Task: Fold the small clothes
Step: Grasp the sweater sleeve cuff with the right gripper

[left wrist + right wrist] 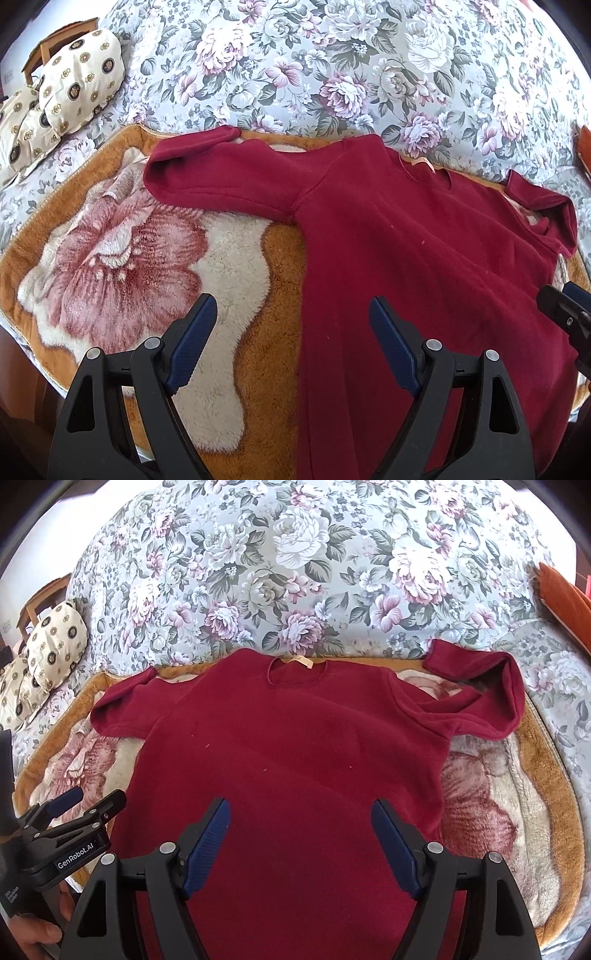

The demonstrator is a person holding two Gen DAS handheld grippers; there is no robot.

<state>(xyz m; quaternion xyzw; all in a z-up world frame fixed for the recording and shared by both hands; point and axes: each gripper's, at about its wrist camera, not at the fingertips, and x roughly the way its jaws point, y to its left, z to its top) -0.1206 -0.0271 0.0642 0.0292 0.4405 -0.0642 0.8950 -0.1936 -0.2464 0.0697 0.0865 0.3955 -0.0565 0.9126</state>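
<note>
A dark red long-sleeved sweater (406,240) lies flat on a plush orange blanket (110,240), neck away from me. It also shows in the right wrist view (295,738). Its left sleeve (221,177) stretches left with the cuff bent back. Its right sleeve (491,698) is folded in a loop. My left gripper (291,325) is open and empty over the sweater's left edge near the hem. My right gripper (301,823) is open and empty above the sweater's lower middle. The left gripper also shows at the left of the right wrist view (88,805).
The blanket (517,812) lies on a floral bedspread (332,66). Cream patterned pillows (74,81) sit at the far left by a wooden chair (37,55). An orange cushion (561,594) is at the far right.
</note>
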